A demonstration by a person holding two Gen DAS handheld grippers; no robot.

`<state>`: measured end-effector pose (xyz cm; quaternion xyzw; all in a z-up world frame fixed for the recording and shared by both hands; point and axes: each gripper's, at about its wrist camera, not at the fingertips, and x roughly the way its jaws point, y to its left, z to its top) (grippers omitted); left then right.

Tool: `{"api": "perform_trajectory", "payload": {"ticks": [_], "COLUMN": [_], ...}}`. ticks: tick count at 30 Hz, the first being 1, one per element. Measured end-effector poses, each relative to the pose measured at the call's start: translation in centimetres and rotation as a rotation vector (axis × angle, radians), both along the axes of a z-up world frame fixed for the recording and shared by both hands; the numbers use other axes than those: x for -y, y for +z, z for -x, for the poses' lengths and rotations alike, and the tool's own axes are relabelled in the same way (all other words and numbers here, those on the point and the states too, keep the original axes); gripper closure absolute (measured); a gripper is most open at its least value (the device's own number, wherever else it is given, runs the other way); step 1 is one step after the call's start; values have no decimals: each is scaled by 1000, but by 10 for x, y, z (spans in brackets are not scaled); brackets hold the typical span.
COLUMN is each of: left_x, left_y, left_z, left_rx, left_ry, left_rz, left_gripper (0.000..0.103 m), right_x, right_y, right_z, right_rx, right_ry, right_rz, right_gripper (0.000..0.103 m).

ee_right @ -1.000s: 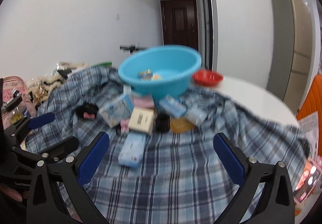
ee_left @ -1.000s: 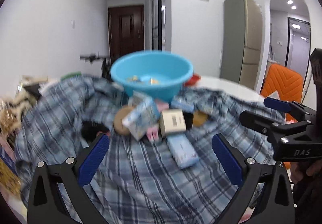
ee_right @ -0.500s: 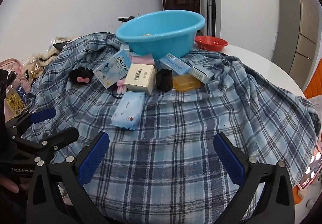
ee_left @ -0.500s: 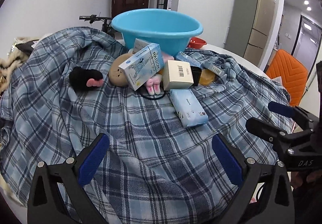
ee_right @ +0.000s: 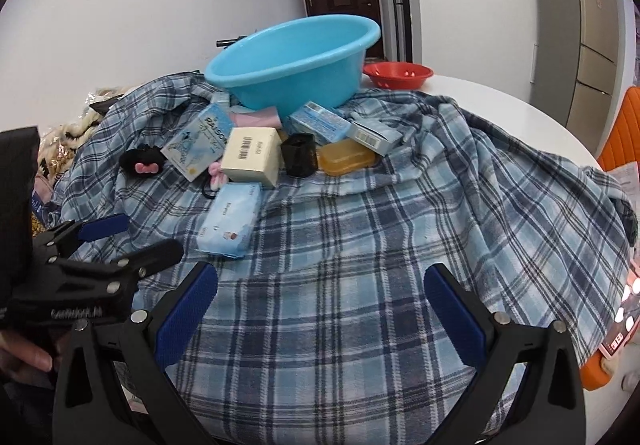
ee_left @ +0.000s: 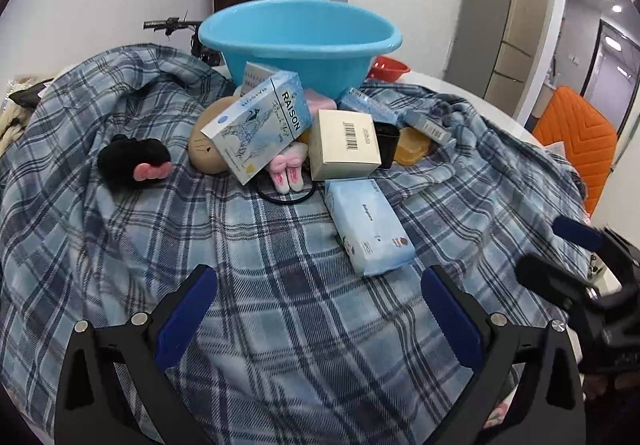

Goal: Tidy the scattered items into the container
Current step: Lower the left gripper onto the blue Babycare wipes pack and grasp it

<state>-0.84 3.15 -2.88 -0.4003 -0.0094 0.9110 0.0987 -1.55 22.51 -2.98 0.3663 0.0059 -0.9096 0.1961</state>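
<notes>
A blue plastic basin stands at the far side of a plaid cloth. Before it lie scattered items: a RAISON box, a cream box, a pale blue tissue pack, a black fluffy hair clip with a pink bow, a black cup, an amber soap, pink bunny trinkets. My left gripper is open and empty, short of the tissue pack. My right gripper is open and empty, over bare cloth.
A red bowl sits on the white table behind the basin. An orange chair stands at the right. Bags and clutter lie at the left edge. Each gripper shows in the other's view.
Both grippers have tilted down and moved closer to the pile; the items now look larger and sharper. Both stay open and empty.
</notes>
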Motion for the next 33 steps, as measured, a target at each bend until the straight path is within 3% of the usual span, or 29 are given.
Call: {"api": "perform_trajectory", "payload": {"ticks": [11,13,20,22,27,33], "left_x": [-31,-39,-62,-63,-57,-33], "left_y": [-8,-8,-29,-33,-31,-20], "left_z": [47,52,64,66,62,51], "left_rx": [74,71,96,93,77,77], "left_ry": [-33,-43,-57,-59,-73,-45], "left_rz": [3,14,120,133,113,62], "left_gripper": [1,9,18,26,54,59], "right_x": [-11,-13,-21,-23,-25,-20], "right_y": [-13,-16,-20,-21,-22,-22], "right_z": [4,5,6,7,8,7], "right_rx": [26,35,53,57,68,63], "right_ry": [-33,-34,-47,-51,-54,-39], "right_rz": [-44,-50,-41,-37,-19,-26], "right_gripper": [0,0,0,0,0,0]}}
